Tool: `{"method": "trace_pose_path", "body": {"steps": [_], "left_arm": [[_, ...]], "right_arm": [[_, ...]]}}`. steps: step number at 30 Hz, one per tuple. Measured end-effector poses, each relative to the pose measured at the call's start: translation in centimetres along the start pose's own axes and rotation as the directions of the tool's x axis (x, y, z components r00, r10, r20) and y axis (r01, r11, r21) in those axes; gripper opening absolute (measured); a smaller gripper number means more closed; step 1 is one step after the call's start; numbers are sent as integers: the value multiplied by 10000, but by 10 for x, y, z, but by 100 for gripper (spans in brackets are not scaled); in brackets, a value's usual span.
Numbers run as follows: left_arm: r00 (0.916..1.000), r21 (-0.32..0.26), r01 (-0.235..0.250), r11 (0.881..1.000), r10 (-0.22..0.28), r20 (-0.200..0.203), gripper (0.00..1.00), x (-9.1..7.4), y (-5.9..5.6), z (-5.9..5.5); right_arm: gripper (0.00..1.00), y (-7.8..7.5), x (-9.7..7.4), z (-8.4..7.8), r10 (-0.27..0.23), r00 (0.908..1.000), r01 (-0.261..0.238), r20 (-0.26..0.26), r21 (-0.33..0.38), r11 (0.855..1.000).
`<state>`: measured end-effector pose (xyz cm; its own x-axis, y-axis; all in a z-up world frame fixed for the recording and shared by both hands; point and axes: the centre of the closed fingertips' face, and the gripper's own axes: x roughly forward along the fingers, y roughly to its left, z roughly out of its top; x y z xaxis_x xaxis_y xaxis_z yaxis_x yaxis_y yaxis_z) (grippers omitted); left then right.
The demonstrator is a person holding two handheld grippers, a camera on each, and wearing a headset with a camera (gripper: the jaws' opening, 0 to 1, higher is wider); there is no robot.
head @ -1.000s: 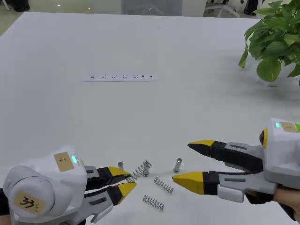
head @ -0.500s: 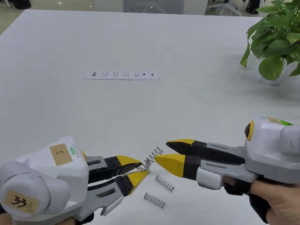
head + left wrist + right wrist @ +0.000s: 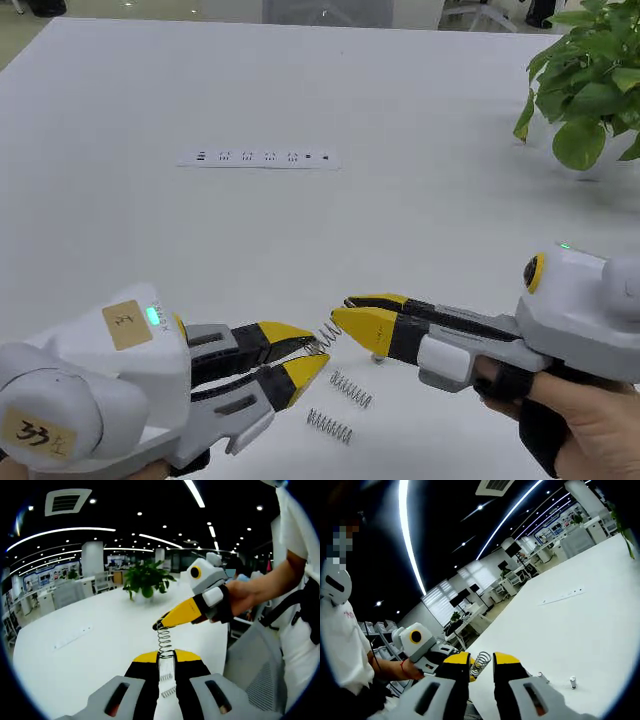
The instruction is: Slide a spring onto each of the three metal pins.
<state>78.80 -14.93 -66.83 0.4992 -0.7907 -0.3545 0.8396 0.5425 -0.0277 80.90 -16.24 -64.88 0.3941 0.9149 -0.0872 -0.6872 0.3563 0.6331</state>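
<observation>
One spring [image 3: 325,335], clamped in left tool [image 3: 315,352], now meets the newly arrived right tool [image 3: 341,308] at six o'clock; whether that tool grips is unclear, and threading has not begun.

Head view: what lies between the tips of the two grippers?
A spring: the left gripper grips one end, and the other end reaches the right gripper at its tips. The left gripper view shows this plainly as well.

Open-plan office: desks [image 3: 520,582], ceiling lights [image 3: 194,492]
</observation>
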Motion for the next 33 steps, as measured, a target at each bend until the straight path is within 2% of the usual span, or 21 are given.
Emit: {"method": "trace_pose_path", "body": {"steps": [7, 20, 30, 33], "left_arm": [[10000, 37, 50, 10000, -50, -14, 10, 1, 0, 0], [9998, 15, 171, 9999, -171, -144, 10, 4, -2, -3], [9989, -230, 363, 9991, -370, -277, 11, 4, -5, -9], [9981, -174, 405, 9990, -412, -464, 11, 6, -6, -14]], "right_arm": [[12, 1, -2, 3, 61, 10000, -62, 26, 55, 10000], [12, 2, -3, 1, 29, 9997, -40, -257, -423, 9991], [11, 7, -1, -4, -21, 9970, -67, -774, -1134, 9935], [11, 9, 0, -7, -94, 9937, -92, -1119, -1642, 9864]]}}
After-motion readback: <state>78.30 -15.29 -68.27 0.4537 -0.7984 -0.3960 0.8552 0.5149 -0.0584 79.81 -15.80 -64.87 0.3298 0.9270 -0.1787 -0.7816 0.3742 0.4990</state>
